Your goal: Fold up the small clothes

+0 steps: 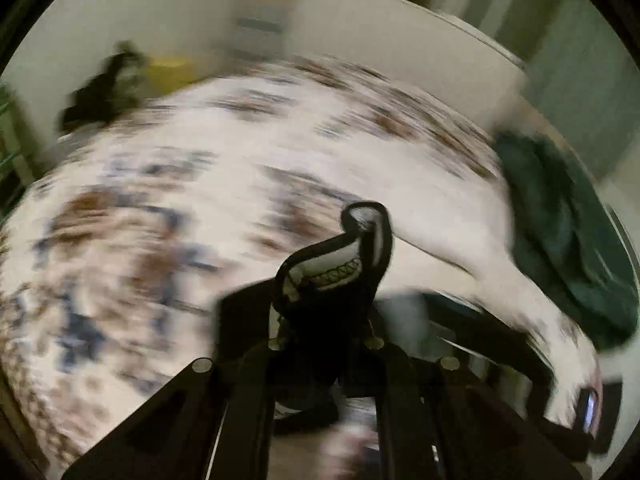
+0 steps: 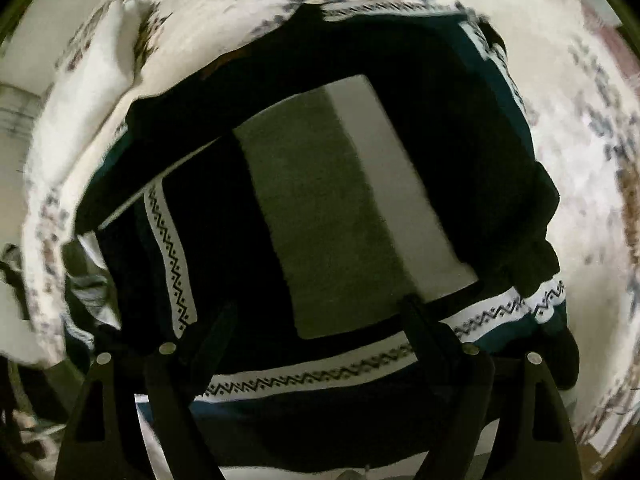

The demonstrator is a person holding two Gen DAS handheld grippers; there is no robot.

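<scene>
The left gripper (image 1: 328, 280) has its jaws closed on a pinch of black garment (image 1: 340, 268), whose white band with a zigzag pattern curls up between them. Beyond the jaws spreads a blurred bedspread (image 1: 168, 208), cream with brown and blue patches; a dark green cloth (image 1: 560, 220) lies to their right. The right gripper (image 2: 320, 320) has its jaws wide apart, gripping nothing, just above the black knit (image 2: 460, 128) with white zigzag bands, whose grey-green and white panel (image 2: 340, 208) lies ahead of them.
</scene>
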